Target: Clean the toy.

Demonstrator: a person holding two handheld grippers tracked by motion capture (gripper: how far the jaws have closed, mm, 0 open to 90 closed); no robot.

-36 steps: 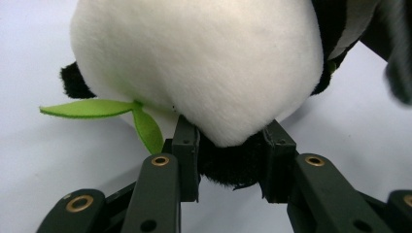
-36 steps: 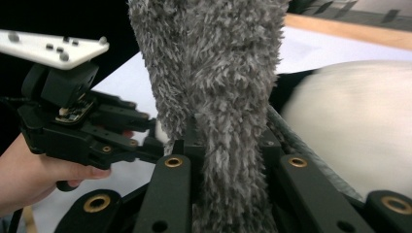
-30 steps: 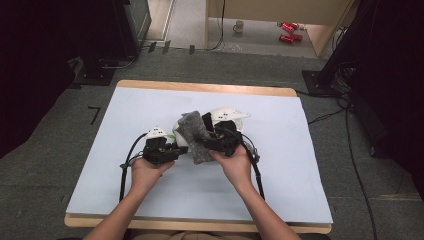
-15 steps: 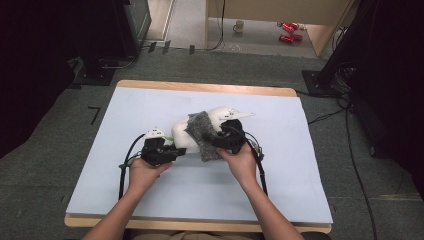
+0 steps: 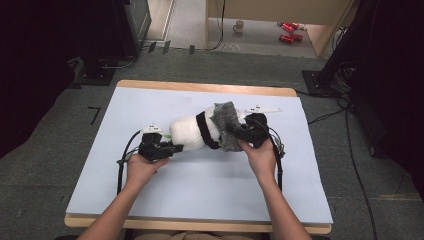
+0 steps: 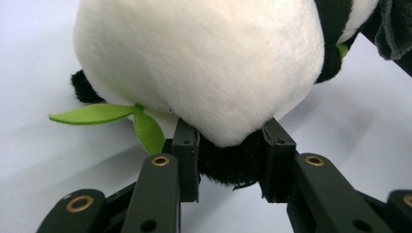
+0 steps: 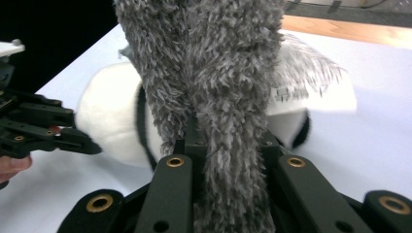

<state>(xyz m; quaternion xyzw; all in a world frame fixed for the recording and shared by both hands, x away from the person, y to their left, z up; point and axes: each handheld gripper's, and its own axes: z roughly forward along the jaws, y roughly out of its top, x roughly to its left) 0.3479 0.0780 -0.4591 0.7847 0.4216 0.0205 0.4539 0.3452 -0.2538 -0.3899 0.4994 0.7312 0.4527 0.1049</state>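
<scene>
1. Now, in the high view, a plush panda (image 5: 192, 132) lies on its side near the middle of the table (image 5: 150, 200), which is covered by a pale blue sheet
2. Its white body has a black band across it, and a green felt leaf (image 6: 141, 121) sticks out beneath it in the left gripper view
3. The left gripper (image 5: 172, 148) sits at about 8 o'clock from the panda, held in the person's left hand (image 5: 140, 167)
4. Its jaws are clenched on a black plush part at the panda's lower end; in the left gripper view both pads press into that dark fur (image 6: 231, 162) from either side
5. A shaggy grey cloth (image 5: 227, 127) is draped over the panda's other end, at about 2 o'clock from the body's middle
6. The right gripper (image 5: 240, 135) lies at roughly 3 o'clock from the panda, in the person's right hand (image 5: 260, 157)
7. Its jaws are clamped tight on the grey cloth, whose pile (image 7: 218, 97) rises straight up between them in the right gripper view, with the white body just behind
8. A grey three-cornered plate (image 5: 262, 109) tops the right gripper, towards 12 o'clock from the hand
9. Black cables trail from both grippers back along the forearms towards 6 o'clock
</scene>
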